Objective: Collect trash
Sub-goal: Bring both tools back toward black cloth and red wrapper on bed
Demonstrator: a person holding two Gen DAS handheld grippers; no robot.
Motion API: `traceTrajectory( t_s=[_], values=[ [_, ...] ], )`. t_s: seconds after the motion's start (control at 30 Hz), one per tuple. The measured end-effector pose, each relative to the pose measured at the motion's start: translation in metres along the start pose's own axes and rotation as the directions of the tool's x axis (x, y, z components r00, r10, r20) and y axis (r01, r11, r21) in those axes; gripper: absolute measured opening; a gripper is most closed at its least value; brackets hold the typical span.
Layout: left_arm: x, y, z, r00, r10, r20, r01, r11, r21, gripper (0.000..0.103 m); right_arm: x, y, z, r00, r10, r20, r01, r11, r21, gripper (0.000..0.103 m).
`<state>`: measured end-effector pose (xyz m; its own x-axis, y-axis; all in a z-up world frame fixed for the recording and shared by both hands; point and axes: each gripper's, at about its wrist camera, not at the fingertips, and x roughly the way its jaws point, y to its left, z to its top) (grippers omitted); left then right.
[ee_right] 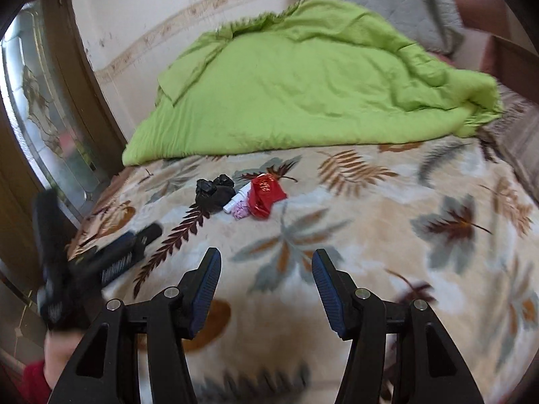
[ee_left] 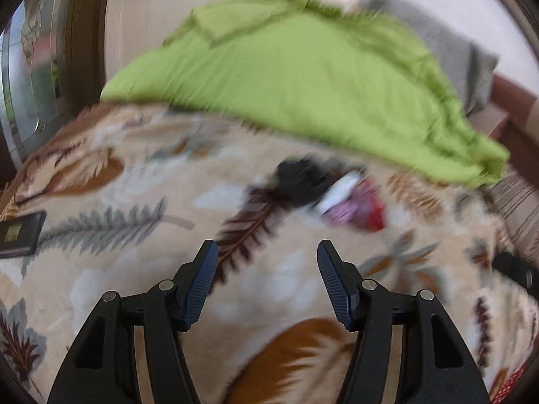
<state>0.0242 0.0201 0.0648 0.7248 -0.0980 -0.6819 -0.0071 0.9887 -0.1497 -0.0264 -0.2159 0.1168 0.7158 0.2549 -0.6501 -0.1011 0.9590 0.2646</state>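
**Closing on the trash pile from both sides**

Hovering over the leaf-print blanket, both grippers gape empty. The trash pile — black bag, white tube, red wrapper — lies at twelve o'clock of the right gripper, strung nine-to-three. Left gripper looks nearer, with the pile at one o'clock.

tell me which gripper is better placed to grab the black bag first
Left, probably. The left gripper is open, with the black bag almost straight ahead and looking nearer. The right gripper, also open, sees it up-left, apparently farther off.
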Motion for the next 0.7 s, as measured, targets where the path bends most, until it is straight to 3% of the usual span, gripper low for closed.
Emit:
traceTrajectory(
  t_s=[0.07, 0.2, 0.3, 0.4, 0.53, 0.7],
  values=[
    [0.006, 0.012, 0.007, 0.999, -0.042, -0.001, 0.042, 0.998, -0.047, 0.06, 0.038, 0.007, 0.014, 0.999, -0.01, -0.035, 0.01, 1.0, -0.008, 0.061],
    [0.017, 0.031, 0.017, 1.0, -0.008, 0.015, 0.009, 0.995, -0.095, 0.06, 0.108, 0.014, 0.037, 0.996, -0.019, -0.085, 0.021, 1.0, 0.023, 0.06],
    [0.027, 0.042, 0.021, 0.999, -0.044, -0.006, 0.043, 0.988, -0.148, 0.06, 0.153, 0.009, 0.048, 0.994, -0.001, -0.112, 0.012, 0.995, 0.095, 0.06],
    [0.029, 0.041, 0.026, 0.997, -0.076, 0.006, 0.076, 0.984, -0.161, 0.06, 0.185, 0.002, 0.05, 0.989, 0.005, -0.146, 0.018, 0.988, 0.155, 0.035],
    [0.036, 0.027, 0.034, 0.992, -0.128, 0.021, 0.13, 0.983, -0.129, 0.06, 0.175, -0.005, 0.044, 0.995, 0.031, -0.098, -0.012, 0.981, 0.193, 0.026],
    [0.051, 0.002, 0.048, 0.982, -0.19, 0.021, 0.191, 0.977, -0.092, 0.061, 0.114, -0.001, 0.036, 1.0, -0.014, 0.008, 0.013, 0.987, 0.161, 0.026]
  ],
)
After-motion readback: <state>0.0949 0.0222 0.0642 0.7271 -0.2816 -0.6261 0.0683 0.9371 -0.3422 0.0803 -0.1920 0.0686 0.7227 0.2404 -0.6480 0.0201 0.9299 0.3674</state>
